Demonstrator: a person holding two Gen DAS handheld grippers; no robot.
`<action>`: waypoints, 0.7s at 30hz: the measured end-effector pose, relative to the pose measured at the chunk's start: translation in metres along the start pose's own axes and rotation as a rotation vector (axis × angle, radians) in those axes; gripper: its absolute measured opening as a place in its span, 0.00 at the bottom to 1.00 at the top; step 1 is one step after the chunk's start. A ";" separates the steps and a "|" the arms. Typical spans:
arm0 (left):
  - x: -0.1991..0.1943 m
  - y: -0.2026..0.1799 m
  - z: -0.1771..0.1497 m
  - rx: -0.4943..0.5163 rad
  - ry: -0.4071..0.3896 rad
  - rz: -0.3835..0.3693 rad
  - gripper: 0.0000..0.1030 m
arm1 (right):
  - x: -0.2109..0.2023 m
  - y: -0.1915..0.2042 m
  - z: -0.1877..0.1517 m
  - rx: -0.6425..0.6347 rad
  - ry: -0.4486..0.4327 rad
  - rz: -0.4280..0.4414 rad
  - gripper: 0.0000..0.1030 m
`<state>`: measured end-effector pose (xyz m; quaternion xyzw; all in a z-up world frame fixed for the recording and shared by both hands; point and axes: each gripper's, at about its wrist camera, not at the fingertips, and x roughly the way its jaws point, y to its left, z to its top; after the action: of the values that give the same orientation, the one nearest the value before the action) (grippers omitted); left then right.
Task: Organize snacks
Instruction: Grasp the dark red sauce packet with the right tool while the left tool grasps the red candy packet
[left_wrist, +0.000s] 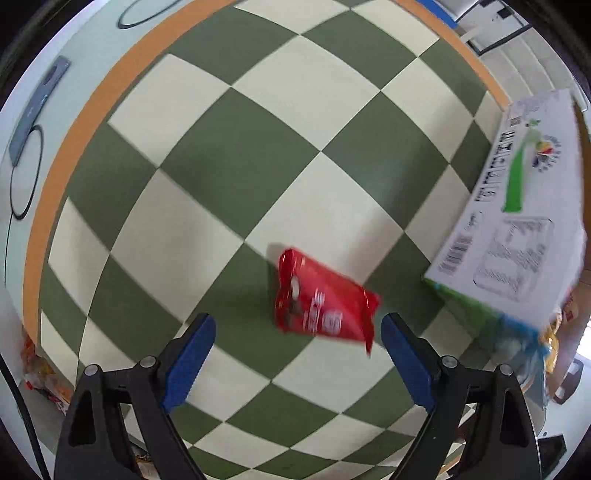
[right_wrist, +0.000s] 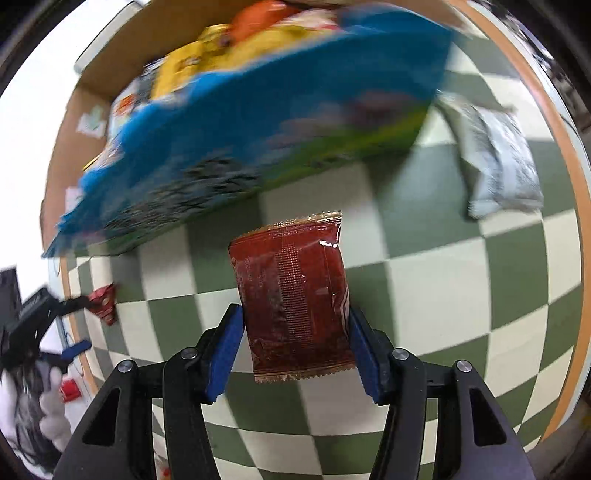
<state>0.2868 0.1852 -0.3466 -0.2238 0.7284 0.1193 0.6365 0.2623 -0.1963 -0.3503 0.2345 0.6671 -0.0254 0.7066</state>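
Checkered cloth (left_wrist: 236, 206), grey device (left_wrist: 40, 107) (perhaps a remote), black cable (left_wrist: 22, 177).

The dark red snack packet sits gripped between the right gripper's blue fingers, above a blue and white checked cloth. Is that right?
Not quite: the cloth is green and white checked, not blue and white. The right wrist view shows it. The dark red snack packet does sit gripped between the right gripper's blue fingers.

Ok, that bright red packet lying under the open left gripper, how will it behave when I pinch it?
The red packet looks like thin glossy film, so probably light and somewhat slippery against the blue pads. Its crinkled, slightly puffed body suggests it will flex rather than stay stiff. Lying flat on the checkered cloth, it may slide before the left gripper bites.
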 end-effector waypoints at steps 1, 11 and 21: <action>0.005 -0.001 0.003 0.008 0.013 0.000 0.89 | 0.000 0.008 0.000 -0.014 -0.003 0.000 0.57; 0.022 -0.009 -0.006 0.091 0.023 0.025 0.52 | -0.005 0.035 0.004 -0.054 0.007 -0.004 0.58; -0.018 -0.011 -0.060 0.176 -0.030 0.001 0.51 | -0.011 0.036 -0.003 -0.067 0.007 0.025 0.57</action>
<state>0.2414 0.1513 -0.3178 -0.1648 0.7265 0.0587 0.6646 0.2705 -0.1666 -0.3291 0.2192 0.6673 0.0064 0.7118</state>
